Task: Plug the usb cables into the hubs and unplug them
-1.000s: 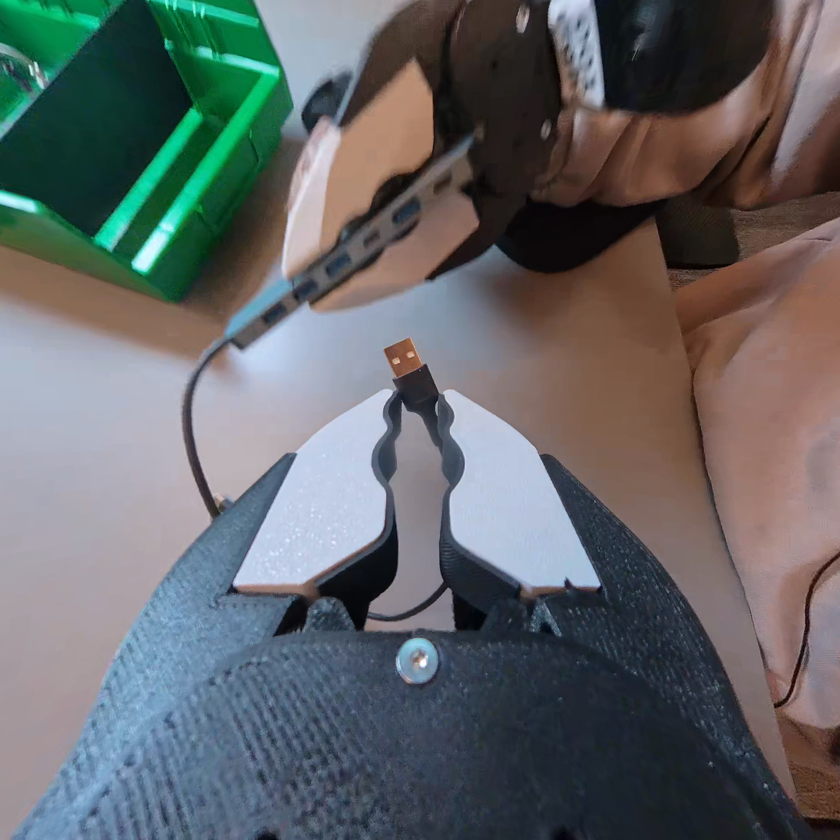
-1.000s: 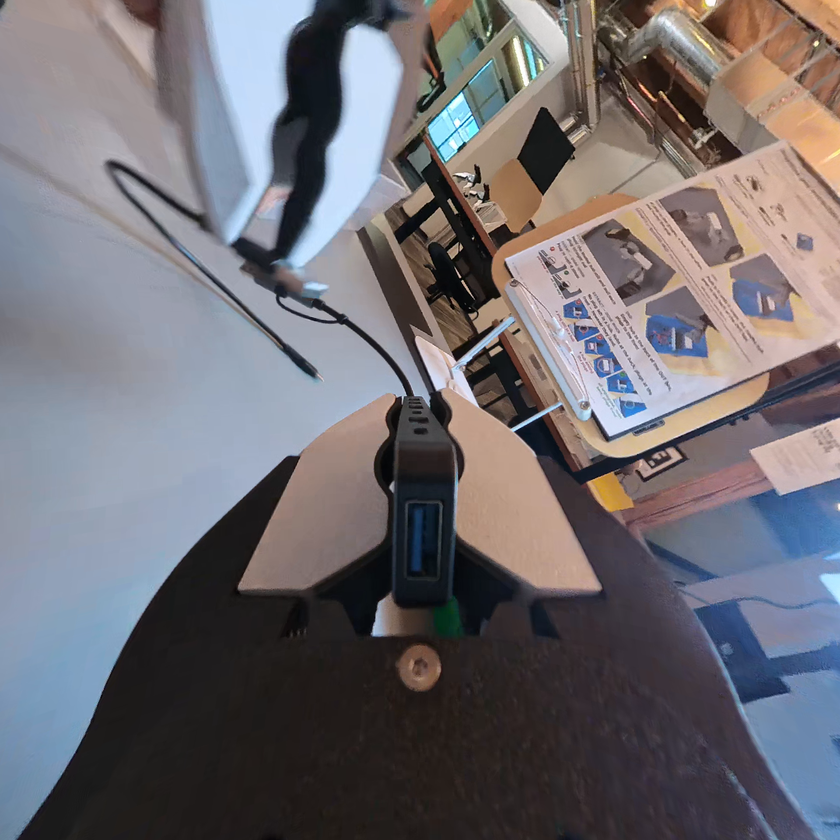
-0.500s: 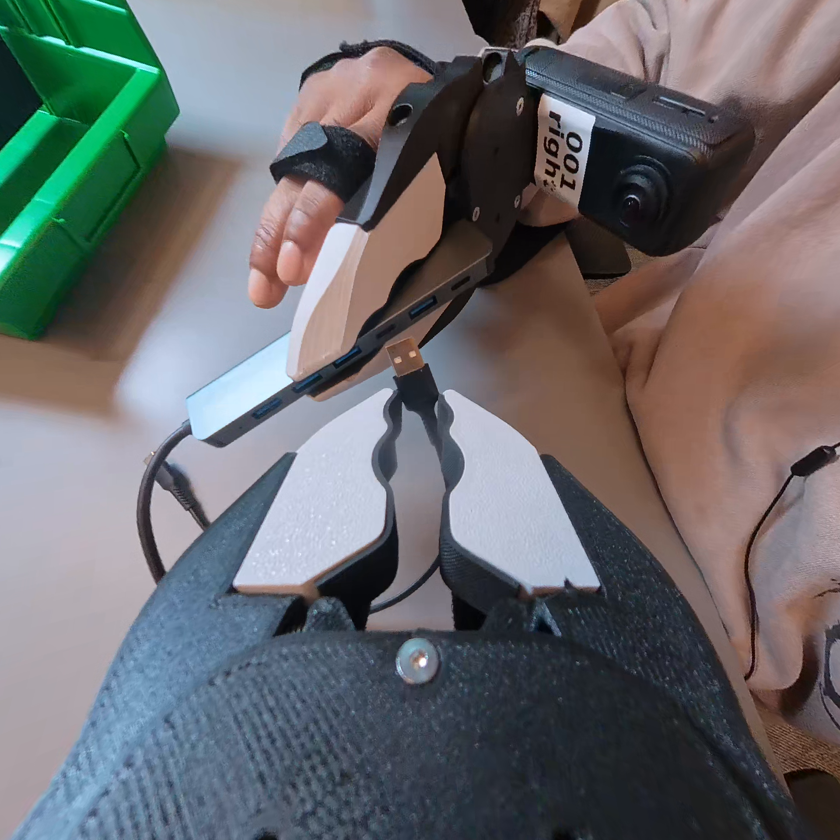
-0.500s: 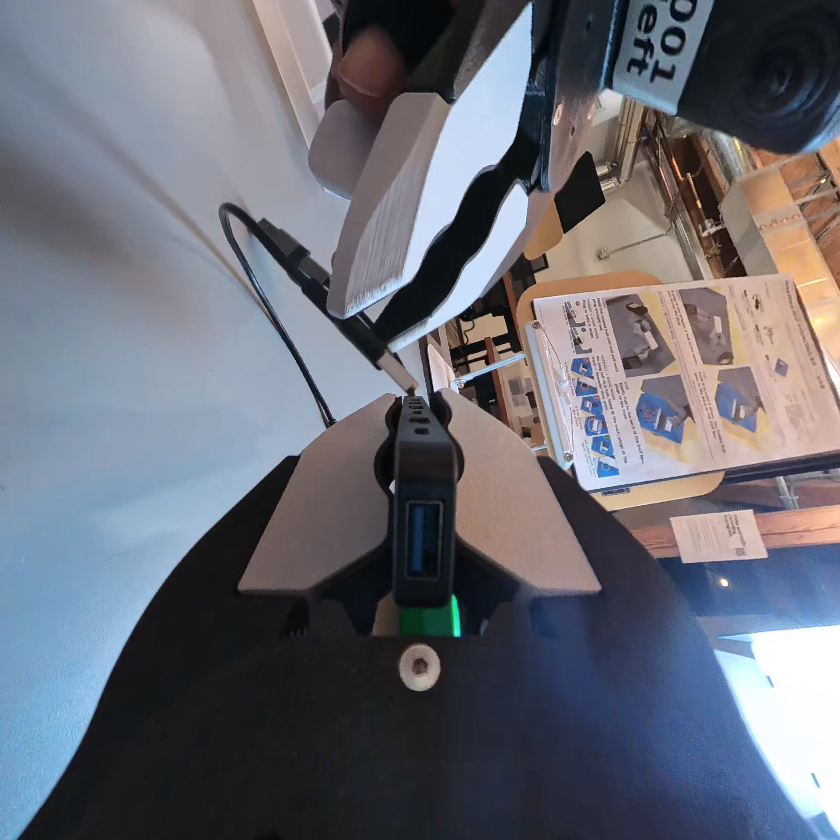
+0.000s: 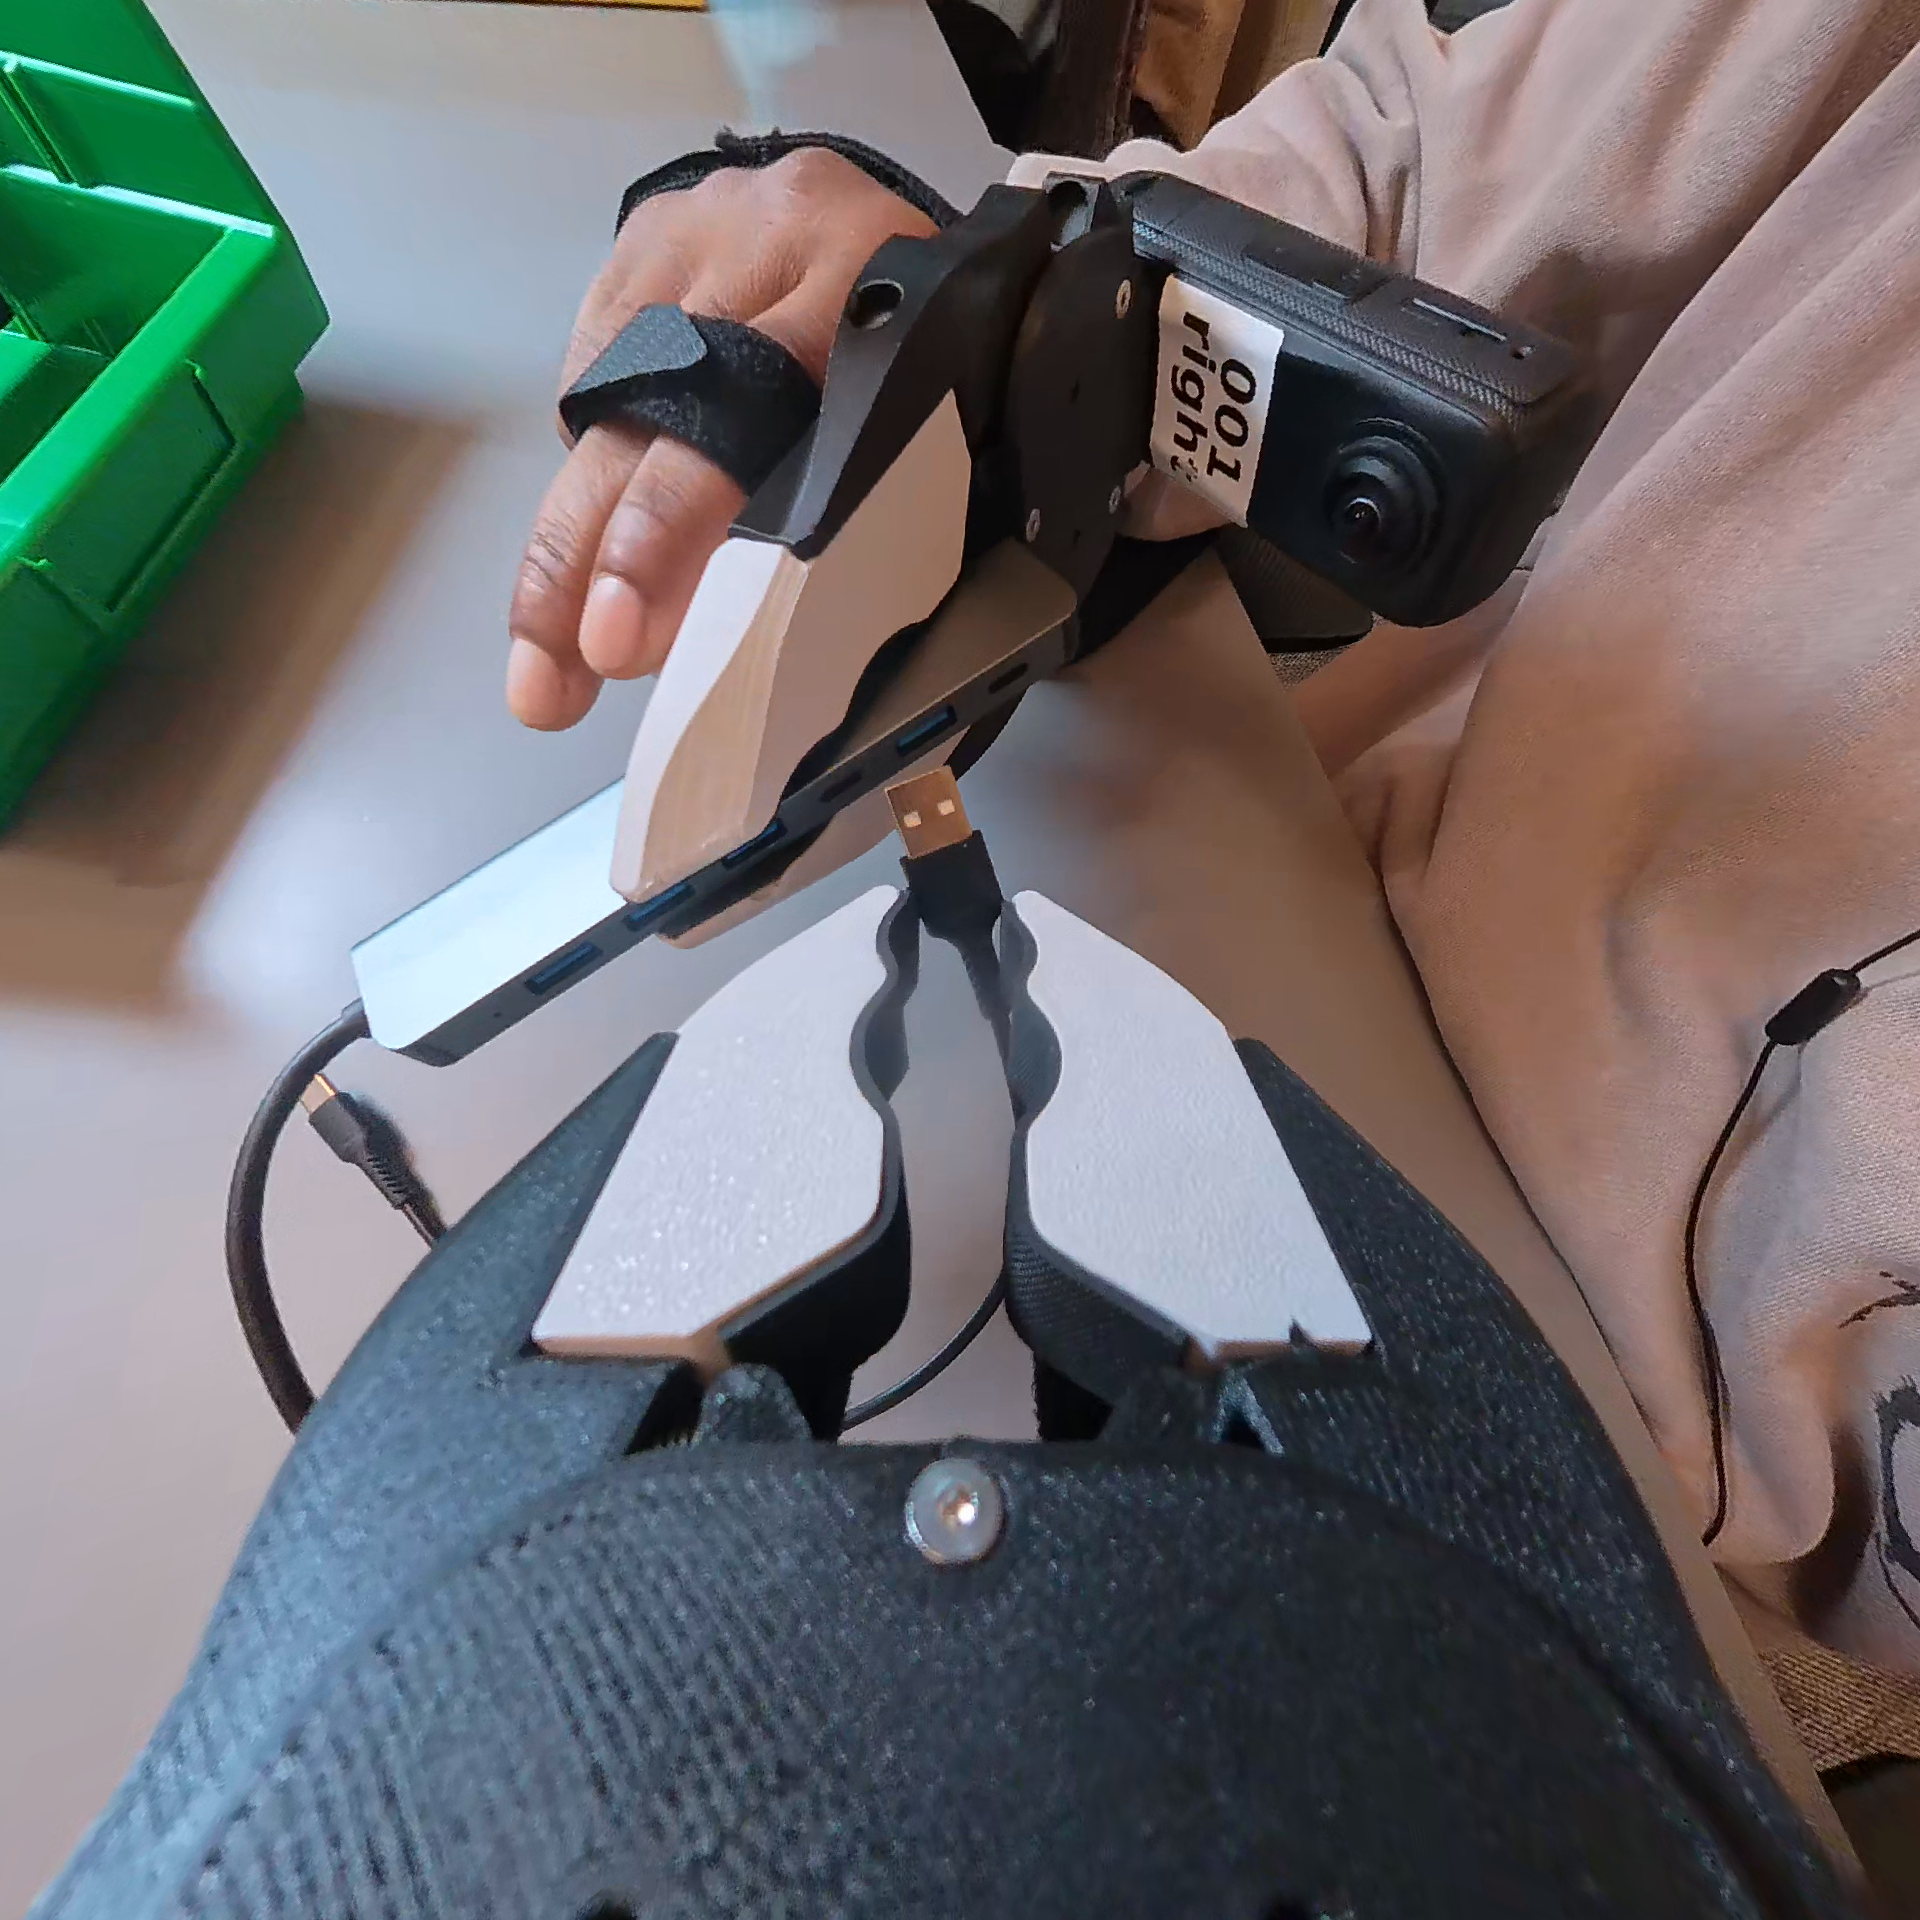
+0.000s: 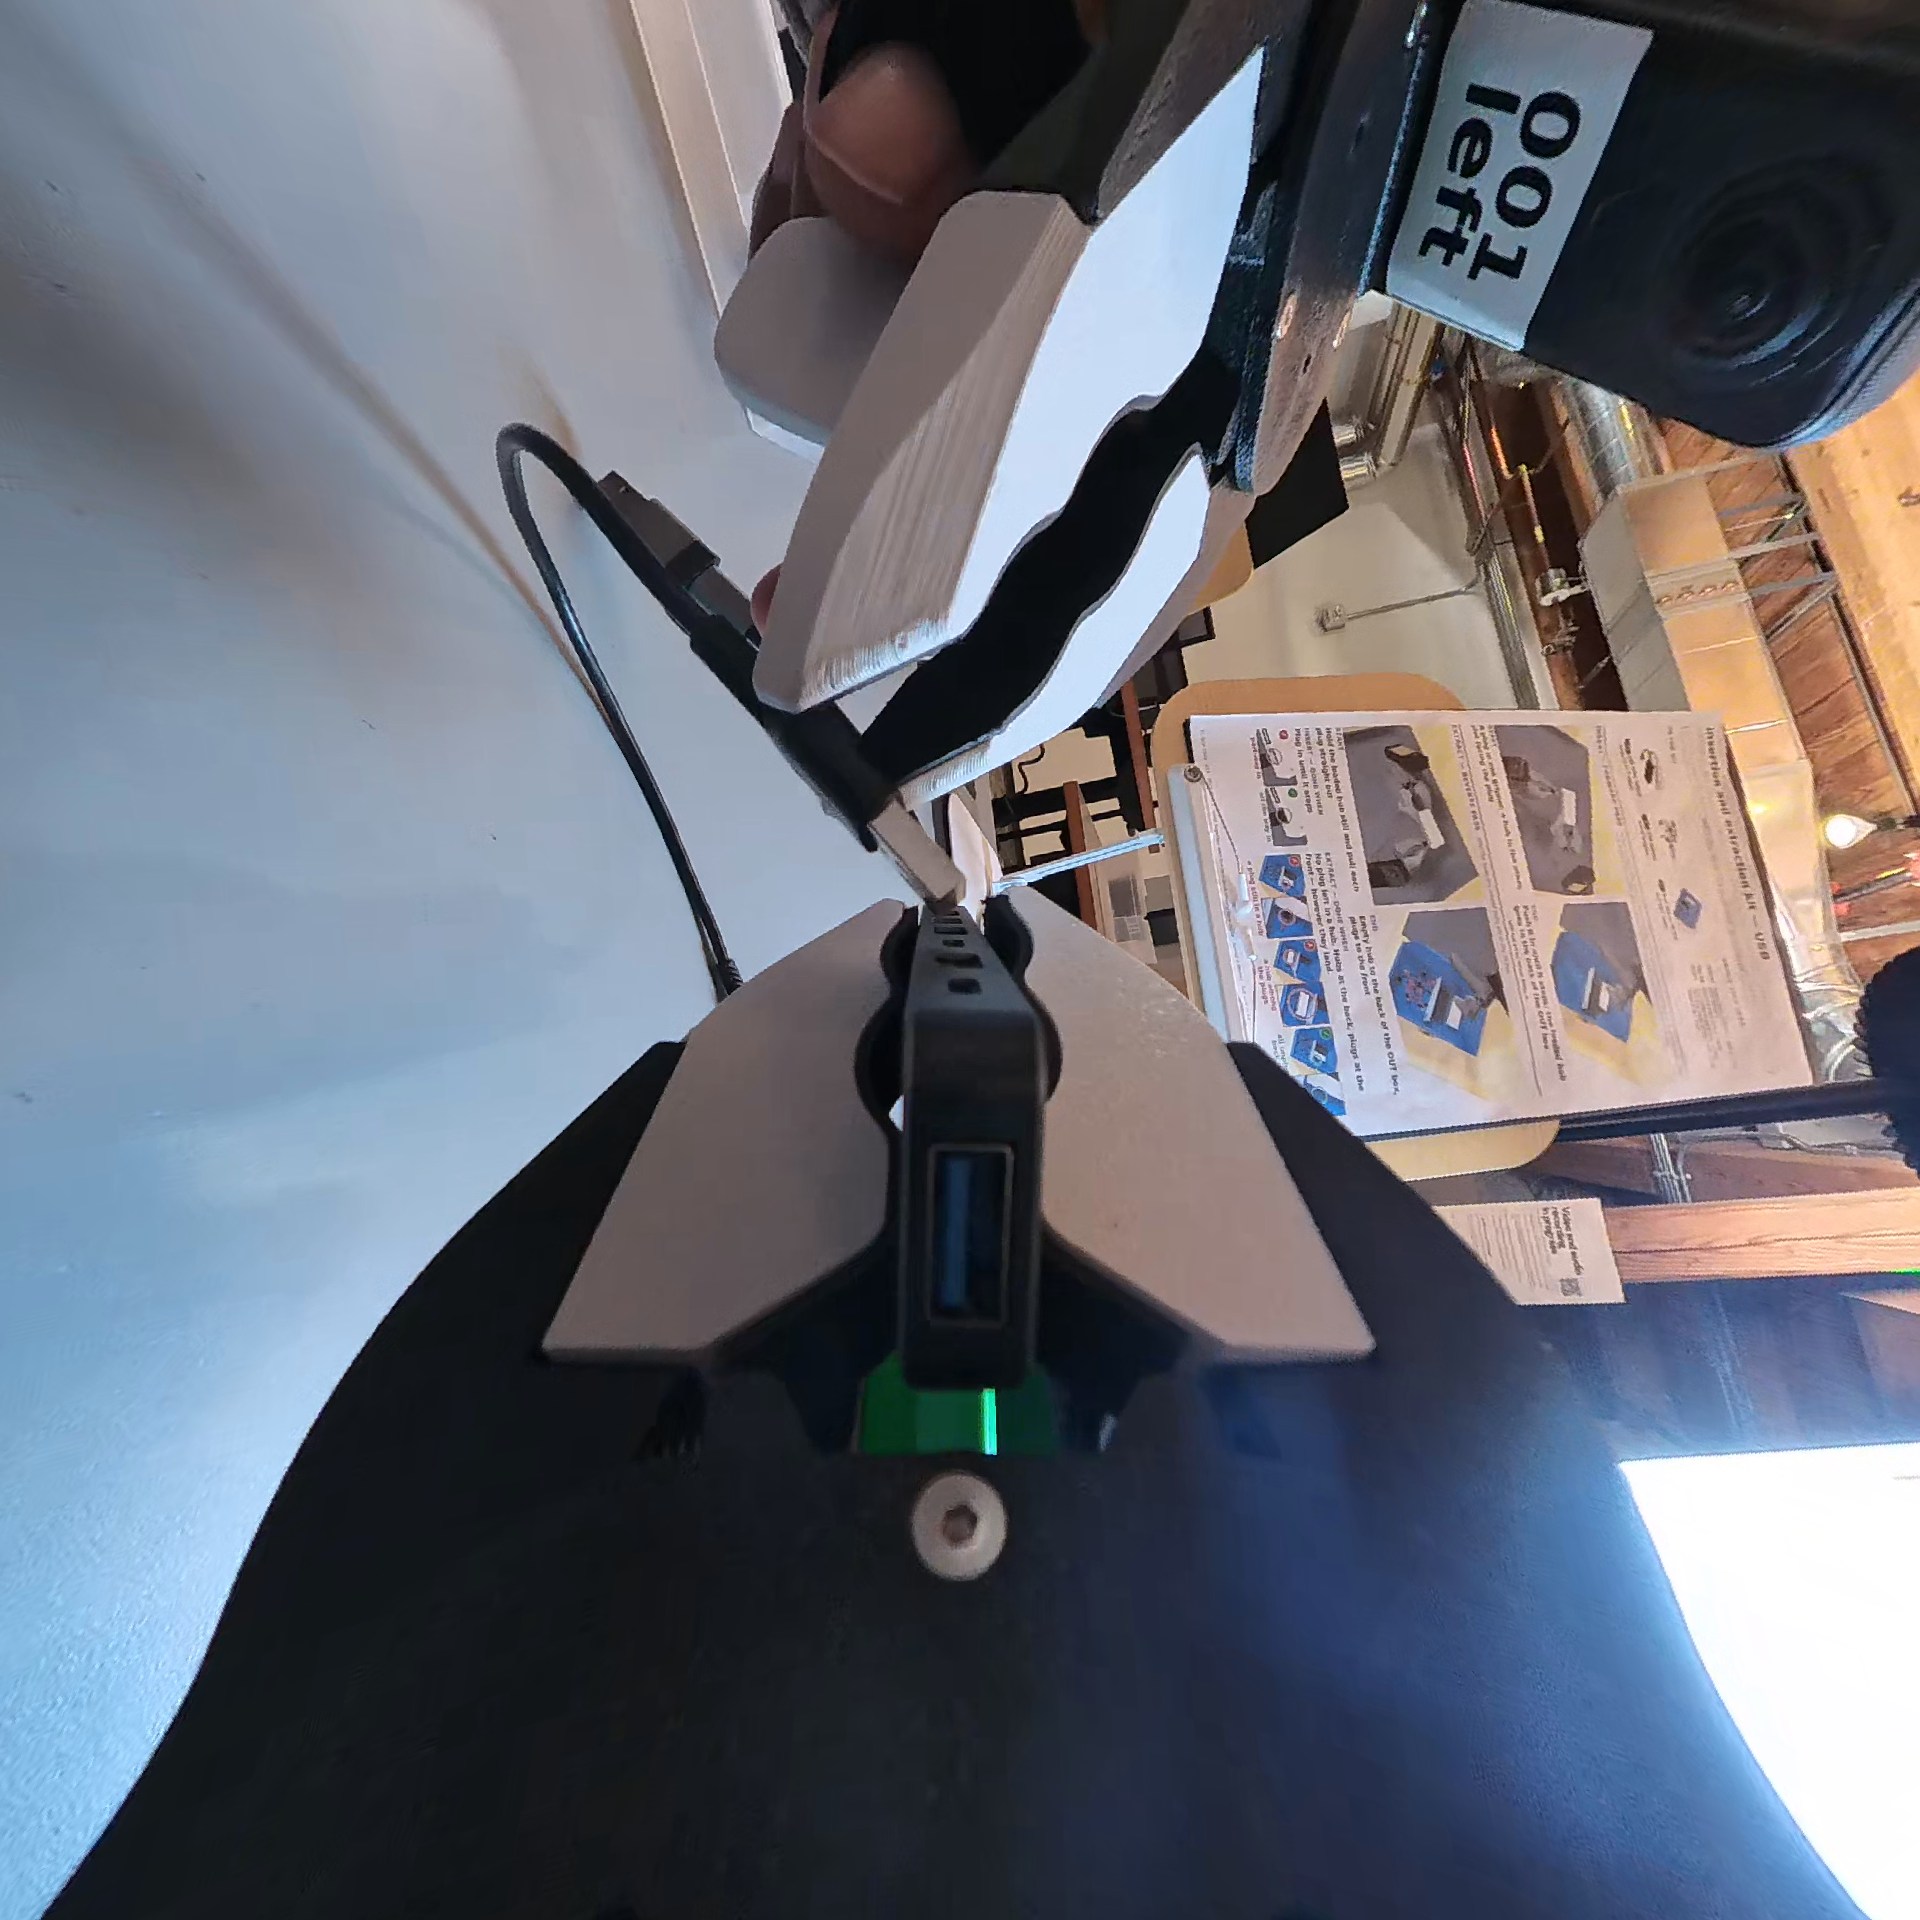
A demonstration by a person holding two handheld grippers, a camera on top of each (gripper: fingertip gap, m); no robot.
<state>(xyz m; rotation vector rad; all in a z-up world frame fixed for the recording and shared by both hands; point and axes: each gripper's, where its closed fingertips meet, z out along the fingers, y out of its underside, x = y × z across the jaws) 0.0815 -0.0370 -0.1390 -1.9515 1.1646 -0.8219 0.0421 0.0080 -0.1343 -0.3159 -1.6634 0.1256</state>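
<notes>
Two tools: both are raised above the tabletop [image 5: 1195, 790], each clamped on one part.
Left tool [image 5: 951, 904]: its white fingers [image 5: 748, 1153] are closed narrow on the black neck of the USB plug [image 5: 930, 816], whose metal tip sticks out past the fingertips and points up and away.
USB cable [image 5: 925, 1371]: thin and black, it runs back between the fingers and curves underneath them.
Right tool [image 5: 717, 831]: held in a hand [image 5: 665, 436] with a black strap over the fingers, it grips the grey hub [image 5: 488, 956] flat between its two fingers; a camera body with a white sticker sits at its rear.
Hub: tilted, its row of blue ports facing the left tool, one end jutting out to the left past the fingertips.
Plug and hub: the plug tip is just beside the port edge, close to one blue port, not seated; in the right wrist view the metal tip [image 6: 920, 868] hangs just over the hub's edge [image 6: 966, 1039].
Hub lead [image 5: 260, 1195]: a thick black cord loops down from the hub's left end, its small connector lying loose over the tabletop.
Green bin [image 5: 114, 395]: on the tabletop at far left, well apart from both tools.
Person: a pale pink sleeve [image 5: 1621, 727] fills the right side, with a thin black wire hanging over it.
</notes>
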